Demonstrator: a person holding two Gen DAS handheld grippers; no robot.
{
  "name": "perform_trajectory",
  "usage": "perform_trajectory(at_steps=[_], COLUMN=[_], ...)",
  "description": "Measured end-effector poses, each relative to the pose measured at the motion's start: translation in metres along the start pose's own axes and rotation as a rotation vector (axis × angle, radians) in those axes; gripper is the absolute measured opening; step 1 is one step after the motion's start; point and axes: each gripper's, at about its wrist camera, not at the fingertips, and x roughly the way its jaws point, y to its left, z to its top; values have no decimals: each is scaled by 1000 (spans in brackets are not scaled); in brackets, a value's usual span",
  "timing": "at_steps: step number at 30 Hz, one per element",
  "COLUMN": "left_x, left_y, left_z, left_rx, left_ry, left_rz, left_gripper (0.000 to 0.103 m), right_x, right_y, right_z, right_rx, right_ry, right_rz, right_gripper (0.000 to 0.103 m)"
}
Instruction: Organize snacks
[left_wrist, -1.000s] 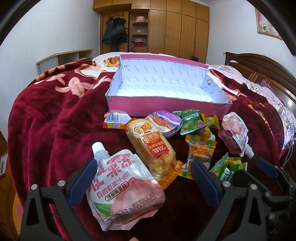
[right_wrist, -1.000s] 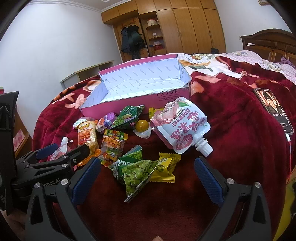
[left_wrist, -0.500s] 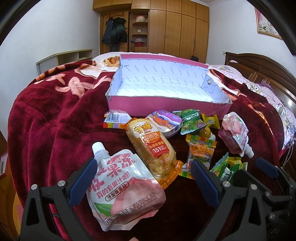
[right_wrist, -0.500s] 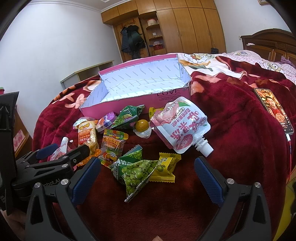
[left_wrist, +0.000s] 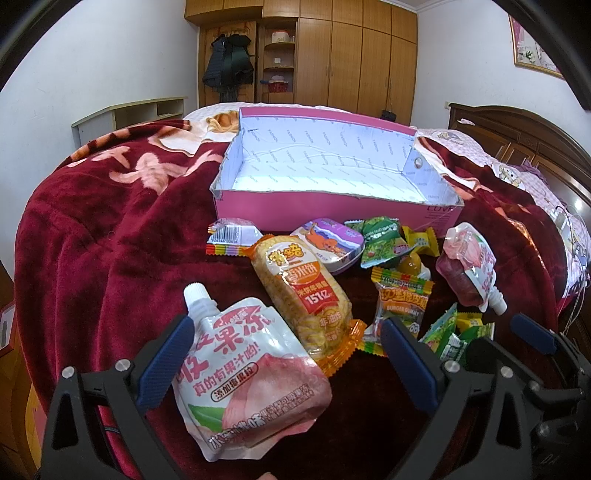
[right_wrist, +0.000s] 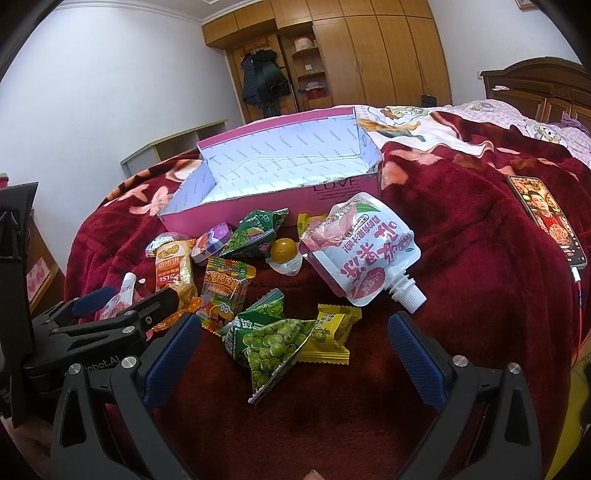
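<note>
In the left wrist view, the left gripper (left_wrist: 282, 354) is wide open and holds nothing; a peach jelly pouch (left_wrist: 247, 376) lies between its fingers on the red blanket (left_wrist: 92, 236). The pink box (left_wrist: 332, 184) stands behind the snacks.

In the right wrist view, the right gripper (right_wrist: 295, 354) is also wide open and empty, above a green pea packet (right_wrist: 269, 343) and a yellow candy (right_wrist: 330, 334).
</note>
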Motion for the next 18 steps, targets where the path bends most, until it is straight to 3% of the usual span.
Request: perform_trajectory(at_steps=[18], left_x=[-1], left_y=[1], left_z=[-3], left_rx=[1], left_ry=[3], left_rz=[-4], left_gripper=[103], right_x=[0], right_y=[1], right_z=[-2], right_rx=[-3], right_ry=[-5], right_rz=[-1], right_gripper=[103])
